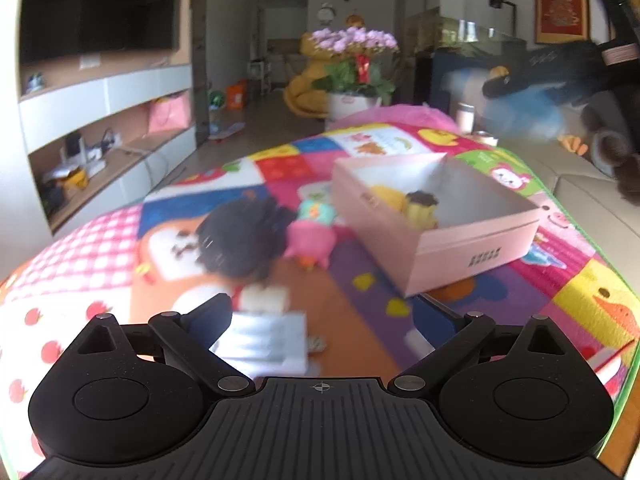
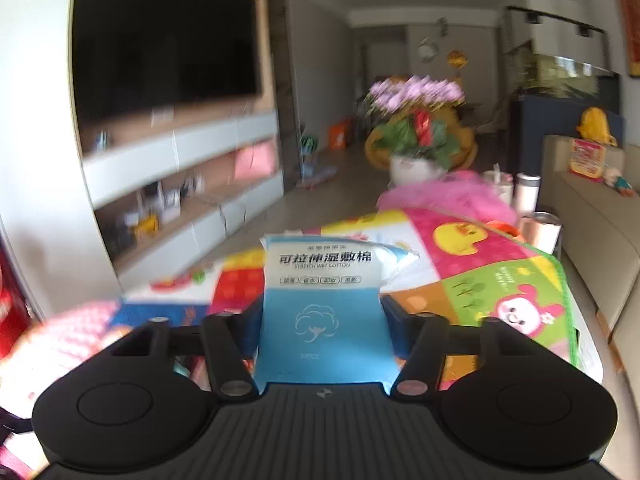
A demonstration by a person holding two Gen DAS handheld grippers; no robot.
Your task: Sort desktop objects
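Left gripper (image 1: pixel 320 320): jaws spread wide, nothing between them, above a patchwork play mat (image 1: pixel 592 300). Ahead on the mat lie a white ridged item (image 1: pixel 266 340) (blurred), a dark-haired doll (image 1: pixel 240 236) and a pink toy (image 1: pixel 310 236); to their right stands an open pink box (image 1: pixel 476 248) holding yellow objects (image 1: pixel 412 206). Right gripper (image 2: pixel 322 320): a blue-and-white packet of wet cotton (image 2: pixel 322 304) stands upright between its fingers; whether the pads press on it cannot be told.
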